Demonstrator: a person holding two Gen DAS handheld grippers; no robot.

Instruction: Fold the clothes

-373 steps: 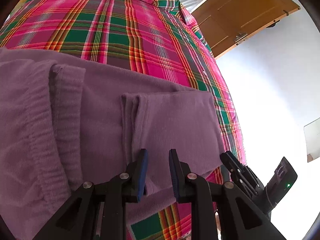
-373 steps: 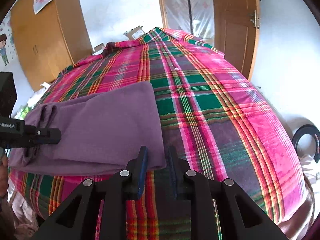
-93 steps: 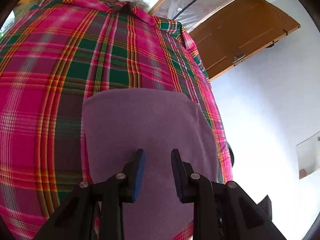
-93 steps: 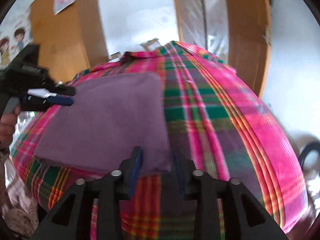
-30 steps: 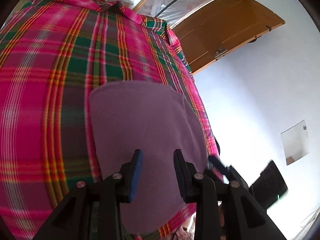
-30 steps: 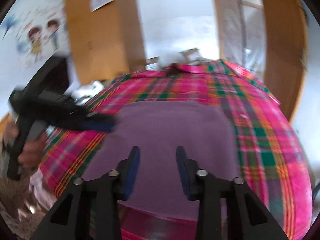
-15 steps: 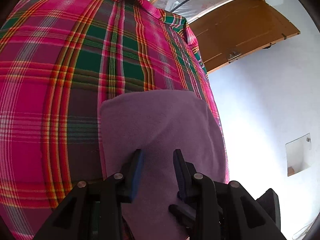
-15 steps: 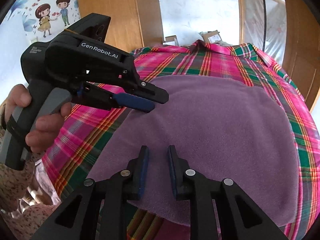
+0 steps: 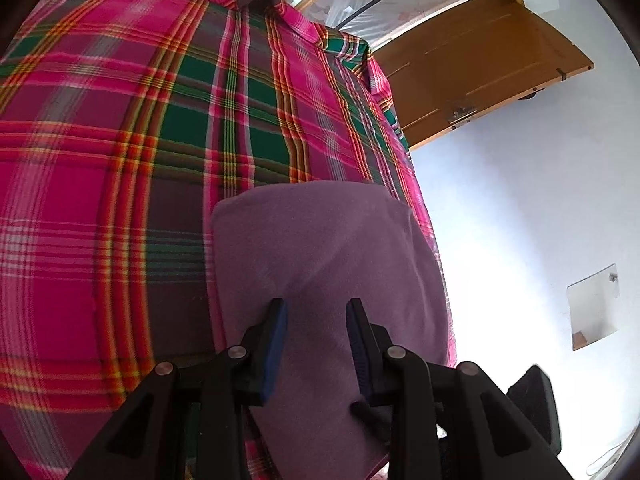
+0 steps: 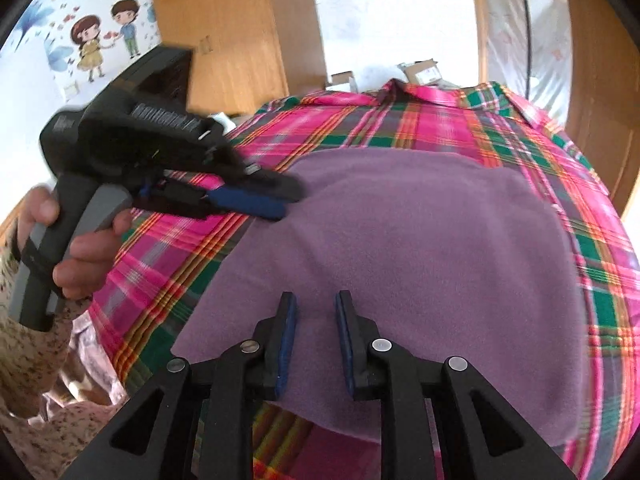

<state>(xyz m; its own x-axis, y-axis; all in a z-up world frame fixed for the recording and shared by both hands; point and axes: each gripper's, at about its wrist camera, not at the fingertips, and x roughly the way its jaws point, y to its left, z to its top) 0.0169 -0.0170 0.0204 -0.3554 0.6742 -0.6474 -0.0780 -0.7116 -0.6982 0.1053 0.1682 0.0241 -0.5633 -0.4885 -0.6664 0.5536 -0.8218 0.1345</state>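
Right wrist view: the folded purple garment (image 10: 400,240) lies on the plaid bedspread (image 10: 500,128), with a wardrobe (image 10: 240,28) and boxes (image 10: 420,70) behind. The left gripper (image 10: 280,200), in a hand (image 10: 80,248), hangs over the garment's left edge, jaws apart and empty. The right gripper (image 10: 316,312) has widened slightly since half a second ago and holds nothing. Nothing blocks the cloth.

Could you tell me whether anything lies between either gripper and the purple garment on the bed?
Nothing visible does. The left gripper and the right gripper both sit open directly over the folded purple garment, which lies bare on the plaid bedspread. No other item rests on it.
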